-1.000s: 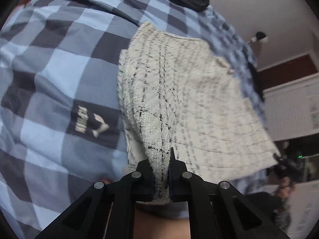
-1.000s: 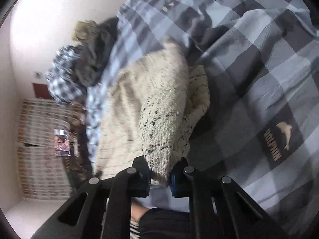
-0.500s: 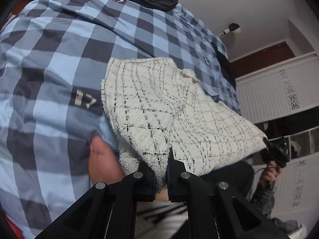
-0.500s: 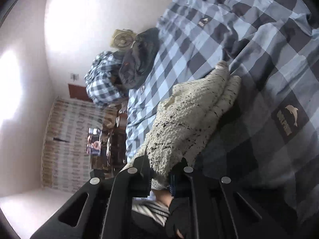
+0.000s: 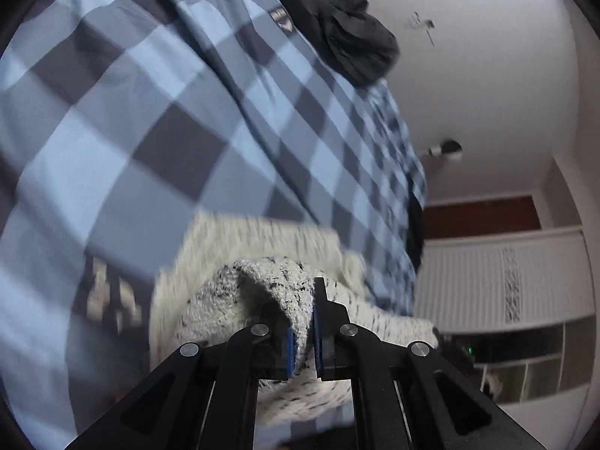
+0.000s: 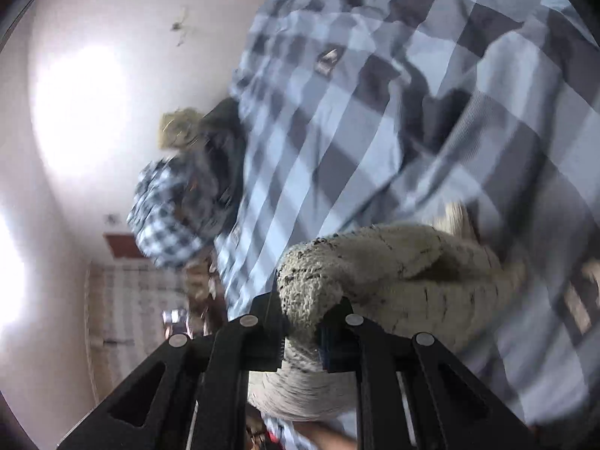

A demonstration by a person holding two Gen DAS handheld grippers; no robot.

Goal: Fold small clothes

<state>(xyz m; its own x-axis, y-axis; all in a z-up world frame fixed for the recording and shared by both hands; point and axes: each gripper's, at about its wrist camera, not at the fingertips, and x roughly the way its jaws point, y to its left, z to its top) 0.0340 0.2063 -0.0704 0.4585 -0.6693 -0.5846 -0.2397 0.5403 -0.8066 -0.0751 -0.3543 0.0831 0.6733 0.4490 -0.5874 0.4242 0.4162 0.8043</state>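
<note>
Pinching cream garment (image 5: 262, 296): left gripper (image 5: 302, 328) and right gripper (image 6: 304, 322) both clamped on bunched cloth, angled downward. Garment (image 6: 393, 270) lies on checked bedspread (image 5: 150, 120) near its front edge; dark clothes (image 5: 337, 18) at far edge.

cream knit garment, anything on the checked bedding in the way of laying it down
Nothing visible: the blue checked bedding ahead of the cream, black-flecked knit garment is bare; the dark crumpled clothing lies far off at its edge.
</note>
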